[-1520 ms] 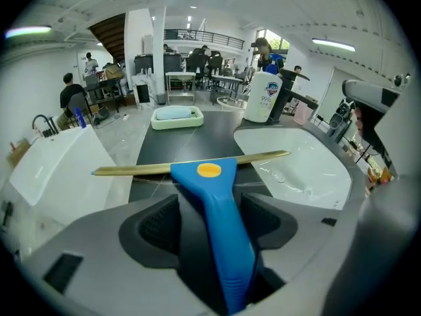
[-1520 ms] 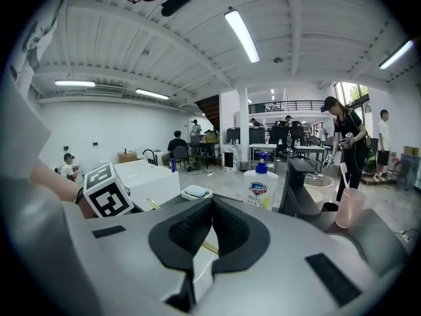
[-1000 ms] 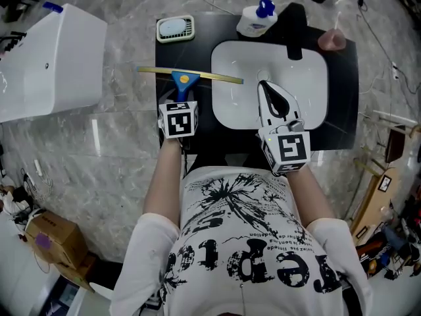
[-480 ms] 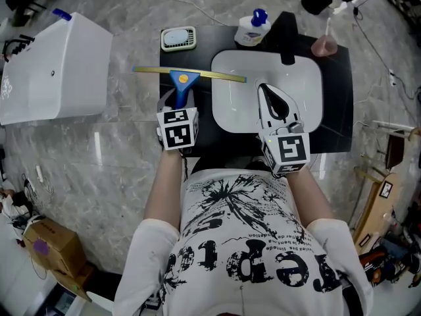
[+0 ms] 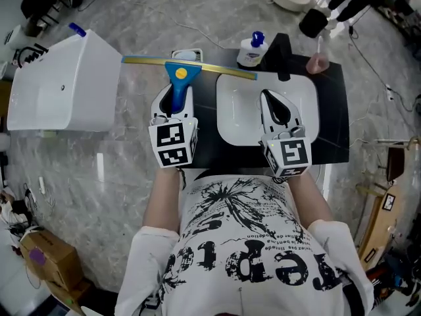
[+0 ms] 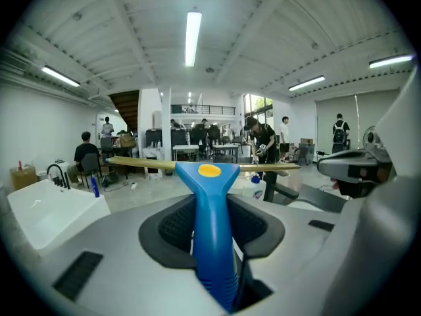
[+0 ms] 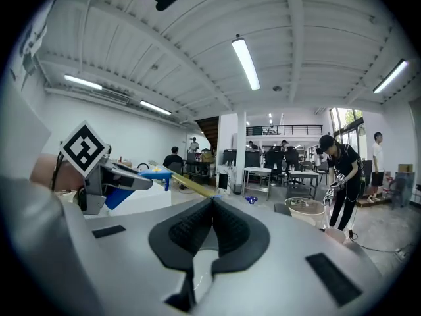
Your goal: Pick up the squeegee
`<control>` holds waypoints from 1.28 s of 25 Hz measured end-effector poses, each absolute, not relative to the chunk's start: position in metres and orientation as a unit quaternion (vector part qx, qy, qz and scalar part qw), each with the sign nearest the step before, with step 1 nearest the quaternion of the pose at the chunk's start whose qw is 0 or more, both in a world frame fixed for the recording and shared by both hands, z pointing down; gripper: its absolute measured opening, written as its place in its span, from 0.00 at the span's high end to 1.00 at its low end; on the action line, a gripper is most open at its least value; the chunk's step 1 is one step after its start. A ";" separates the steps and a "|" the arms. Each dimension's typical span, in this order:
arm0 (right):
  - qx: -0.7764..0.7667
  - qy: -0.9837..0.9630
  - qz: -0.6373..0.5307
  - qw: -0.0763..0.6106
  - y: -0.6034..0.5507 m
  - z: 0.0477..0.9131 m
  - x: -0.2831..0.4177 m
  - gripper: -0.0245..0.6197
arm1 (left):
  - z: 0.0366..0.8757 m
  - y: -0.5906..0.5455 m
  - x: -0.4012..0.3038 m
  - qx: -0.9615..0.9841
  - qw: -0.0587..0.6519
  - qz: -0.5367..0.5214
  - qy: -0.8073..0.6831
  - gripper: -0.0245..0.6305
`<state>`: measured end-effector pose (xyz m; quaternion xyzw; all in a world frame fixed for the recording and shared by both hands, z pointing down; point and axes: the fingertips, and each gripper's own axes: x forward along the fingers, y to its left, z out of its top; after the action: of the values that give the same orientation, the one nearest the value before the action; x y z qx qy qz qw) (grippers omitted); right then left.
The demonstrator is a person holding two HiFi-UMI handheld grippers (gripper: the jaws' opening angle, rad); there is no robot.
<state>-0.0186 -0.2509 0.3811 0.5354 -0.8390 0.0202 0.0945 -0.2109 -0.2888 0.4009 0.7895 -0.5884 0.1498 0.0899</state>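
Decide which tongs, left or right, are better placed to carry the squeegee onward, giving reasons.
Left. The left tongs are shut on the squeegee, on its blue handle; the right tongs are shut and empty over the sink.

The left gripper (image 6: 212,210) is clamped on the blue handle of the squeegee (image 6: 212,255), with its dark pads (image 6: 172,226) pressing in from both sides. The handle runs straight ahead to a head with a yellow spot. The thin blade lies level across a lit workshop hall. A white box (image 6: 43,212) sits low at the left. A white bottle (image 6: 254,188) stands below the blade's right half. The right gripper (image 6: 355,171) shows at the right edge.
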 end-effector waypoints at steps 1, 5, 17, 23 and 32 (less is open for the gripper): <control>0.535 -0.839 0.016 0.092 -0.250 0.376 -0.019 0.94 | 0.390 -0.287 -0.212 0.792 0.081 0.140 -0.588 0.75; 0.536 -0.840 0.002 0.084 -0.244 0.358 -0.020 0.94 | 0.345 -0.277 -0.217 0.801 0.043 0.105 -0.588 0.75; 0.538 -0.841 -0.032 0.041 -0.240 0.315 -0.022 0.94 | 0.266 -0.254 -0.222 0.823 -0.051 0.017 -0.566 0.75; 0.542 -0.839 -0.030 0.038 -0.242 0.315 -0.021 0.94 | 0.273 -0.255 -0.216 0.833 -0.057 0.026 -0.549 0.75; 0.551 -0.833 -0.019 0.041 -0.247 0.321 -0.019 0.94 | 0.287 -0.261 -0.221 0.831 -0.040 0.030 -0.554 0.75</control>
<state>-0.0189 -0.2468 0.3212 0.5509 -0.8333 -0.0190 0.0411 -0.2211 -0.2607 0.2869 0.8309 -0.5541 0.0298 -0.0404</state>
